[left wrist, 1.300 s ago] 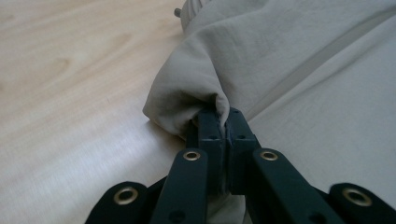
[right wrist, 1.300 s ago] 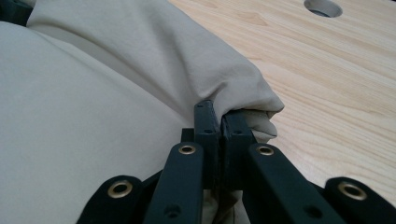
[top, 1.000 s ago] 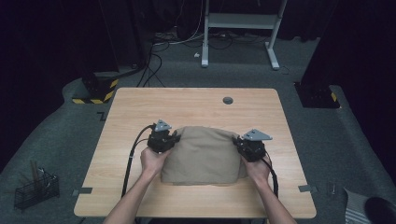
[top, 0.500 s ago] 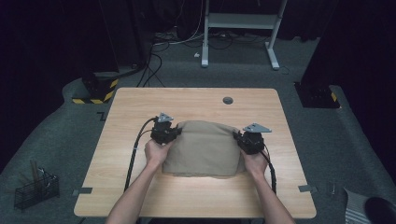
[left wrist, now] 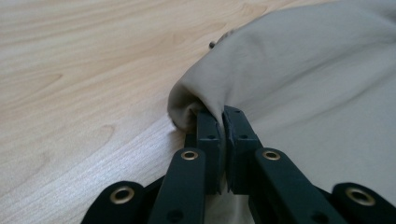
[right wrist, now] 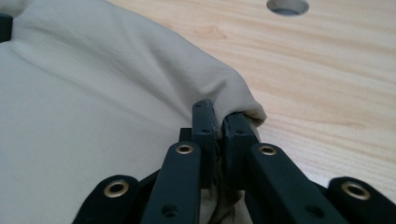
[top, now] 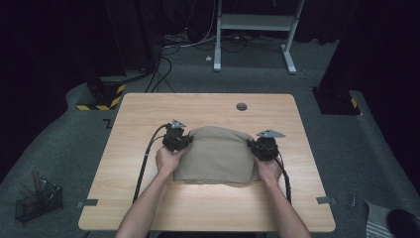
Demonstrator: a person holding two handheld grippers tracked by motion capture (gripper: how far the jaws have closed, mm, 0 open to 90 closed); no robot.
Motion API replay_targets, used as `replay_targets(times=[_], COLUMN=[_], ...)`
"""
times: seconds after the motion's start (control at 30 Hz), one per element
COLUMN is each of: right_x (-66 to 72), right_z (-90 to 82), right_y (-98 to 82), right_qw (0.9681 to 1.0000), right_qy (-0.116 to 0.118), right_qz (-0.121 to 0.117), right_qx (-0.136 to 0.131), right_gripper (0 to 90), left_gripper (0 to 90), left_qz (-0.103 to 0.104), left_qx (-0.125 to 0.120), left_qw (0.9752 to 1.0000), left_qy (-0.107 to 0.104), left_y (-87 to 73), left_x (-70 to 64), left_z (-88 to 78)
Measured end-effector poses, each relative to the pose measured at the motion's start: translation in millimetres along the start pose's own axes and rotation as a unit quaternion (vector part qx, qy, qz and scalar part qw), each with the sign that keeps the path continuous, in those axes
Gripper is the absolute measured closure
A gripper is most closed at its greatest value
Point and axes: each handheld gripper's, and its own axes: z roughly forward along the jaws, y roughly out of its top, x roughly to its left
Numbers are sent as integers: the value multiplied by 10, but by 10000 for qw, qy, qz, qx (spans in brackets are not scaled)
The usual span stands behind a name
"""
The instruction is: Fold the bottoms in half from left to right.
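A beige cloth (top: 215, 153) lies bunched and folded on the wooden table (top: 198, 106). My left gripper (top: 184, 141) holds its left far corner. In the left gripper view the jaws (left wrist: 222, 116) are pressed together with a fold of the cloth (left wrist: 317, 84) pinched between them, low over the wood. My right gripper (top: 253, 146) holds the right far corner. In the right gripper view its jaws (right wrist: 223, 116) are shut on the cloth's (right wrist: 93, 93) rolled edge. A hand sits behind each gripper, and the cloth bulges between them.
A round cable hole (top: 241, 106) is in the table beyond the cloth, also visible as a hole (right wrist: 288, 5) in the right gripper view. On the floor stand a wire basket (top: 37, 201) at the left, a yellow-black striped base (top: 99, 96) and a white desk frame (top: 252, 22).
Both grippers have moved away from the person and sunk toward the table, carrying the cloth's corners with them. The cloth's near edge has drawn farther up the table.
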Motion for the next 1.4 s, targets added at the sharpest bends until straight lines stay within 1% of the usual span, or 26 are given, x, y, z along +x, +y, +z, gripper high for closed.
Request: replay_targets(times=[0.07, 0.1, 0.17, 0.2, 0.3, 0.4, 0.43, 0.57, 0.63, 0.7, 0.77, 0.8, 0.83, 0.9, 0.97, 1.07, 1.13, 1.2, 1.27, 1.33, 1.4], right_x=[-28, -28, -20, -21, -59, -51, -44, -56, -60, -45, -1, 21, 42, 55, 33, -37, -46, -21, 45, 110, 161], right_z=[26, 34, 51, 62, 100, 102, 83, -18, -69, -101, -120, -125, -129, -132, -137, -167, -196, -222, -238, -237, -208], right_y=[-14, -15, -15, -14, 17, 58, 65, 88, 112, 127, 145, 152, 157, 163, 162, 152, 156, 166, 186, 197, 202], right_qw=[10000, 10000, 9999, 9999, 9997, 9996, 9996, 9998, 9998, 9999, 9996, 9994, 9992, 9986, 9986, 9986, 9984, 9983, 9977, 9971, 9975], right_qy=[15, 5, -27, -20, 5, -30, -59, -130, -167, -168, -211, -250, -291, -377, -423, -463, -472, -436, -406, -352, -238], right_qz=[57, 64, 16, 34, 113, 53, 64, 48, -15, 4, -102, -170, -186, -254, -203, -64, -93, -133, -257, -366, -420], right_qx=[50, 67, 100, 143, 197, 288, 285, 164, 59, -41, -128, -176, -213, -257, -257, -237, -290, -372, -487, -565, -522], right_gripper=[855, 856, 856, 856, 854, 843, 827, 735, 709, 695, 685, 679, 673, 662, 648, 624, 622, 623, 626, 632, 638], left_gripper=[861, 862, 865, 865, 865, 859, 840, 720, 669, 627, 585, 567, 555, 534, 526, 517, 510, 504, 500, 494, 487], left_qz=[10, 52, 118, 149, 56, 64, 69, -45, -43, 22, 103, 128, 124, 145, 162, 180, 205, 220, 264, 261, 254], left_qx=[35, 37, 47, 55, 53, 22, 6, -166, -357, -491, -578, -630, -658, -627, -586, -573, -598, -604, -593, -580, -552], left_qw=[10000, 10000, 9999, 9998, 9999, 9999, 9999, 9998, 9993, 9987, 9982, 9978, 9977, 9979, 9981, 9982, 9980, 9979, 9979, 9980, 9981], left_qy=[29, 74, 117, 117, 65, 122, 155, 140, 139, 127, 142, 142, 124, 112, 91, 72, 50, 31, 26, 2, -41], left_y=[-10, -6, -1, -2, -4, 10, 18, 46, 74, 103, 126, 134, 139, 135, 127, 124, 129, 130, 131, 128, 125], left_x=[-3, -10, -33, -30, 7, -15, -13, 36, 34, 8, -29, -45, -62, -79, -92, -111, -125, -141, -152, -158, -164], left_z=[21, 20, 27, 33, 42, 5, -20, -141, -217, -266, -284, -288, -280, -255, -231, -212, -213, -214, -209, -194, -169])
